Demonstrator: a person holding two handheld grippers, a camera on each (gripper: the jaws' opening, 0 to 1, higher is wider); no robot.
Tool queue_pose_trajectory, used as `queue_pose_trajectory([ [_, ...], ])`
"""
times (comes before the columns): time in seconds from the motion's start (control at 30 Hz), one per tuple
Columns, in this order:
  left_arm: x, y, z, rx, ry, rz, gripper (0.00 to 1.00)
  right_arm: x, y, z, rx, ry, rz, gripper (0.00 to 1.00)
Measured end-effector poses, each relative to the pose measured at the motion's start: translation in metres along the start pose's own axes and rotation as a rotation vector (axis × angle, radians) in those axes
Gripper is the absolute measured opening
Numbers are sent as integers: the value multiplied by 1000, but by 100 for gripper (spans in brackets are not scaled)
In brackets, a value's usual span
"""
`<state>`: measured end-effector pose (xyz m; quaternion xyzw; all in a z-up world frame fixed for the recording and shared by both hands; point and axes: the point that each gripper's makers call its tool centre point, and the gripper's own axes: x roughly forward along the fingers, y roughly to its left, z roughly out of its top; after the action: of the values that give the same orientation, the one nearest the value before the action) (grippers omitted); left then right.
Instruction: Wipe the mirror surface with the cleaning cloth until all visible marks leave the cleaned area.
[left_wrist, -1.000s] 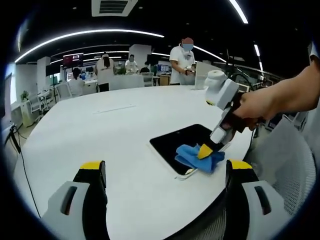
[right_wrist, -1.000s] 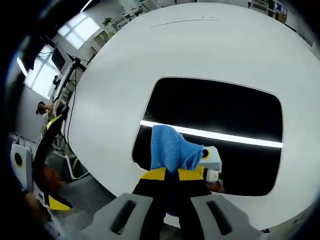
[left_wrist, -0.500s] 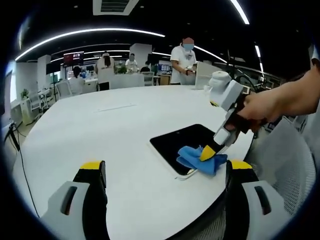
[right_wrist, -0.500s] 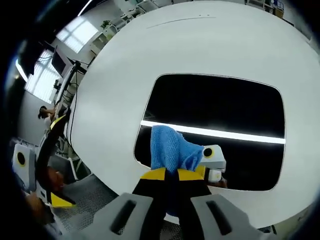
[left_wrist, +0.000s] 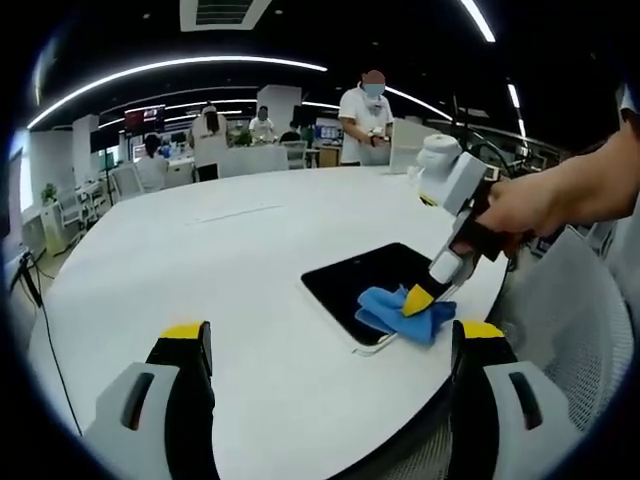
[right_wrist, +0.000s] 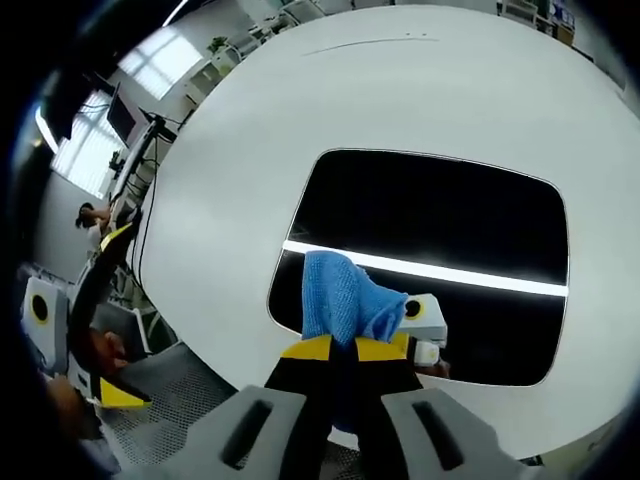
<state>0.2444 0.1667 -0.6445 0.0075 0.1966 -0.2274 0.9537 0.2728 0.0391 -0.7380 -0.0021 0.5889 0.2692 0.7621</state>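
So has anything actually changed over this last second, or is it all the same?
Only a little. Seen from the left gripper view, the right gripper has slid the blue cloth slightly to the right along the near edge of the mirror. It stays shut on the cloth. The mirror, the white table and the open left gripper have kept their places.

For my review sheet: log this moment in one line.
right gripper: shut on cloth | cloth on mirror | left gripper: open, idle
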Motion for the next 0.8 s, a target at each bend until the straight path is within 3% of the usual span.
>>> queue_pose_trajectory([
  [0.8, 0, -2, -3, -9, 7, -15, 99, -8, -24, -4, 17, -10, -20, 0],
])
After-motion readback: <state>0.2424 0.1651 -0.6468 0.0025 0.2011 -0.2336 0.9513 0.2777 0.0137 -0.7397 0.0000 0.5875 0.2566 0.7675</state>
